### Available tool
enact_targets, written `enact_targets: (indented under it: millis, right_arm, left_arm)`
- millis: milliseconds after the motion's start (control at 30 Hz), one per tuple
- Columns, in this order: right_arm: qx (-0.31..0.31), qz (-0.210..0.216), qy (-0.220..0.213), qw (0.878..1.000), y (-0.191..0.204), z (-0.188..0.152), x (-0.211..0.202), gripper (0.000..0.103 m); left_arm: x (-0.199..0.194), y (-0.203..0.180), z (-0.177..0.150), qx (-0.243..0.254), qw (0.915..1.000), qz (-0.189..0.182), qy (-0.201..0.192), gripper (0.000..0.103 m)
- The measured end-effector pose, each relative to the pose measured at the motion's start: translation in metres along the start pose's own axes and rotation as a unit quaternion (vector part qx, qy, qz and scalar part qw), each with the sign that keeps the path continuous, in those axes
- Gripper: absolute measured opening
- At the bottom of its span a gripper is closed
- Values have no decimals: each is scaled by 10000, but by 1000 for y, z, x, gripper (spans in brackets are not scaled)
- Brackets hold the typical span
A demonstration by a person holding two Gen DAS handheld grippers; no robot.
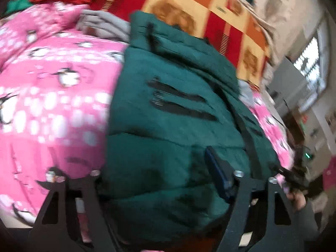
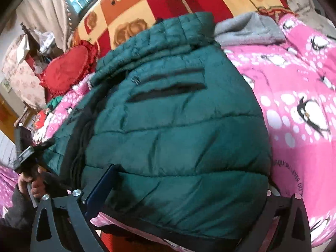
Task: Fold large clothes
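A dark green puffer jacket (image 1: 168, 109) lies folded on a pink penguin blanket (image 1: 52, 96). In the left wrist view my left gripper (image 1: 155, 163) straddles its near left part. The blue pad of one finger (image 1: 216, 174) presses on top, and the other finger is hidden at the jacket's edge. In the right wrist view the jacket (image 2: 178, 115) fills my right gripper (image 2: 189, 180) the same way. One blue pad (image 2: 100, 189) digs into the padding, and the far finger is tucked behind the right edge. Each gripper also shows in the other's view, held by a hand (image 2: 31, 184).
A grey garment (image 2: 247, 31) lies behind the jacket. A red heart cushion (image 2: 67, 71) sits at the back left on a red and orange chequered blanket (image 2: 147, 4). Cluttered furniture (image 2: 23, 48) and a window (image 1: 313, 63) stand beyond the bed's sides.
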State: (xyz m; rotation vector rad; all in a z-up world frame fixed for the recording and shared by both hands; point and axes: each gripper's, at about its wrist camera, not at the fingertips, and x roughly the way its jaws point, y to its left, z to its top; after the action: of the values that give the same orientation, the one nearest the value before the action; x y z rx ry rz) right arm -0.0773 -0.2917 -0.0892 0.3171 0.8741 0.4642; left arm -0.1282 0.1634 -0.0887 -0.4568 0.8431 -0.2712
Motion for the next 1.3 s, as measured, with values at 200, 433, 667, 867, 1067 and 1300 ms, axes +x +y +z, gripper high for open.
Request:
enact_targets:
  millis: [200, 433, 667, 867, 1067, 1300]
  right_arm:
    - [-42, -233, -323, 9992, -1, 6, -6, 75]
    - [225, -345, -35, 9991, -12, 3, 10, 65]
    - [-276, -375, -720, 9963, 6, 2, -9, 55]
    - [-607, -906, -409, 9932, 15, 3, 3, 29]
    - [-672, -913, -726, 9909, 28, 1, -26, 15]
    - [-396, -605, -847, 9938, 41, -18, -68, 15]
  left_arm:
    - [-1, 9, -5, -210, 9995, 214, 84, 37]
    - [9, 5, -9, -132, 9992, 340, 182, 54]
    - [8, 9, -10, -308, 9992, 180, 162, 56]
    - [7, 2, -11, -176, 9992, 352, -33, 56]
    - [-13, -6, -7, 37, 9988, 457, -146, 13]
    - [-52, -15, -19, 264, 9977, 620, -74, 13]
